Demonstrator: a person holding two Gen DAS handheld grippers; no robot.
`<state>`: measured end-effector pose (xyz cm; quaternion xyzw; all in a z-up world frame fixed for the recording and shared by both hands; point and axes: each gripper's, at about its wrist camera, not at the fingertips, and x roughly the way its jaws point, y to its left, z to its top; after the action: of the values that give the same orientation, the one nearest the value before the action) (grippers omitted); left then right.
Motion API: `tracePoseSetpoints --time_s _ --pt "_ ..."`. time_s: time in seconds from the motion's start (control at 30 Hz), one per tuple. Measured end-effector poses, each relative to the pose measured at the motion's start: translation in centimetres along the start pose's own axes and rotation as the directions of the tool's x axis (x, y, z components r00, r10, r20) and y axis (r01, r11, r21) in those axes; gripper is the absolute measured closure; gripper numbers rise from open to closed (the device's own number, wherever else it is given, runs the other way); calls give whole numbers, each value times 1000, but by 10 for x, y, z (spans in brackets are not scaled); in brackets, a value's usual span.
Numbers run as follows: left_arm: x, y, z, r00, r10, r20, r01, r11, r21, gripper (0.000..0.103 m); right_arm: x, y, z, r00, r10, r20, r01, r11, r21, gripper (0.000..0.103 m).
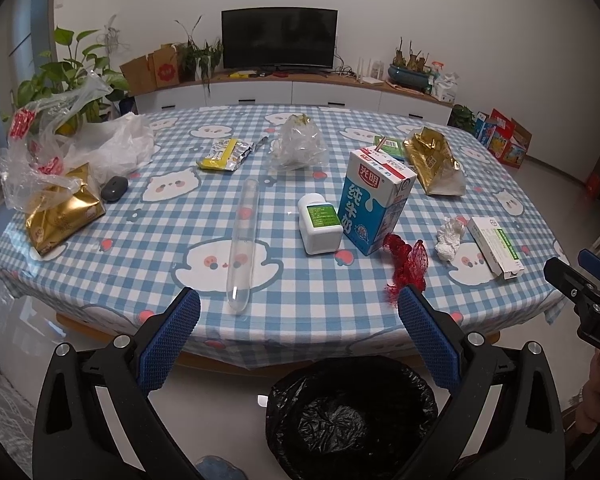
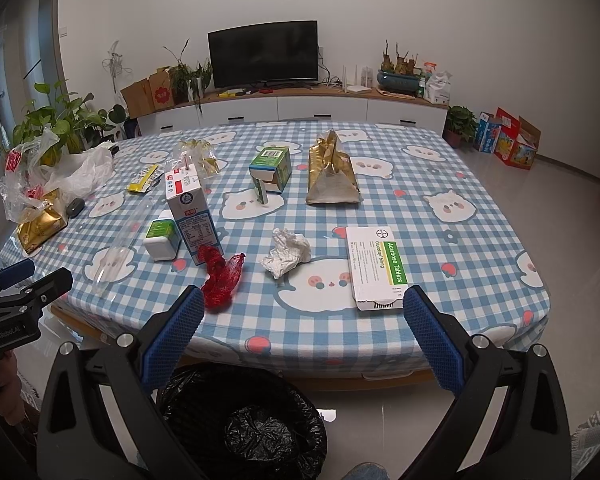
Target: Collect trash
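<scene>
Two handheld grippers, both empty, jaws spread wide.
Left gripper [image 1: 299, 308] and right gripper [image 2: 303, 306] level, side by side, just short of the near edge of the table [image 2: 452, 200]; blue pads [image 1: 168, 344] facing inward, nothing between them.

The right gripper [image 2: 302, 300] hangs wide open before the checked table [image 2: 440, 216], above a black-lined bin [image 2: 244, 424]. Red netting [image 2: 220, 276], crumpled tissue [image 2: 286, 256] and a tablet box [image 2: 376, 268] (label up) lie near the edge.
</scene>
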<state>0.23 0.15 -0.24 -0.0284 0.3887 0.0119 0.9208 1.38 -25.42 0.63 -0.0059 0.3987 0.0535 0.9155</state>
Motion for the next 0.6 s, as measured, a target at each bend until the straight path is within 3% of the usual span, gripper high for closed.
tracePoseSetpoints --time_s 0.6 --pt "2 0 -2 1000 -4 -6 4 1000 1 6 -1 0 0 1000 0 0 0 1000 1 8"
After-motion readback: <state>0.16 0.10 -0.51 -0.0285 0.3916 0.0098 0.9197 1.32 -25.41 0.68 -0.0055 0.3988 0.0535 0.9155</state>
